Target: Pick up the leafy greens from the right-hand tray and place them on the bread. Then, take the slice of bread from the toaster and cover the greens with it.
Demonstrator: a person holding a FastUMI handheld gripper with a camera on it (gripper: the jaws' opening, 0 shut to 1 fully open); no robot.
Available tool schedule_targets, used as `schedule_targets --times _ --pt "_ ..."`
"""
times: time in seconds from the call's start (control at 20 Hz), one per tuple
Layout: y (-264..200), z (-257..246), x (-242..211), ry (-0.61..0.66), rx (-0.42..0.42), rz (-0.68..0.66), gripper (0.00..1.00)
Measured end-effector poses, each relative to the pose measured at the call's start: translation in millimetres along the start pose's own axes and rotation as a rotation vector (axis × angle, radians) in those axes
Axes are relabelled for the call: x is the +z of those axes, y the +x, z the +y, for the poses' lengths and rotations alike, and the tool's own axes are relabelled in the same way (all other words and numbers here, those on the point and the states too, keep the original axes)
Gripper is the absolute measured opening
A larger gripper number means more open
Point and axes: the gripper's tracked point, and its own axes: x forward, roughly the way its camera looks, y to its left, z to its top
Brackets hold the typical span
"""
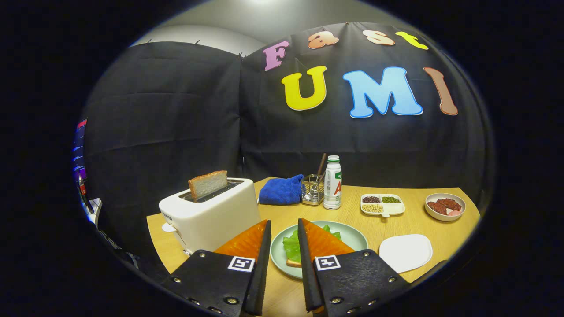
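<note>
Leafy greens (291, 247) lie on a slice of bread (294, 263) on a pale green plate (352, 235). My gripper (282, 226) hovers above the plate's near left side, open, with nothing between its fingers; the greens show through the gap between them. A white toaster (211, 215) stands to the left of the plate, and a slice of bread (208, 183) sticks up out of its slot. A white tray (405, 252) lies to the right of the plate with nothing on it.
Beyond the plate stand a blue cloth (282, 190), a metal utensil holder (313, 190) and a white bottle (332, 182). A divided dish of beans (382, 204) and a bowl of meat (445, 206) sit at the far right.
</note>
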Motion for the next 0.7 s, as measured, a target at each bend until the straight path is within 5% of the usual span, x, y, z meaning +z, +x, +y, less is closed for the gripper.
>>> schedule_targets --times 0.7 --pt "24 122 26 -0.047 0.132 -0.023 0.35"
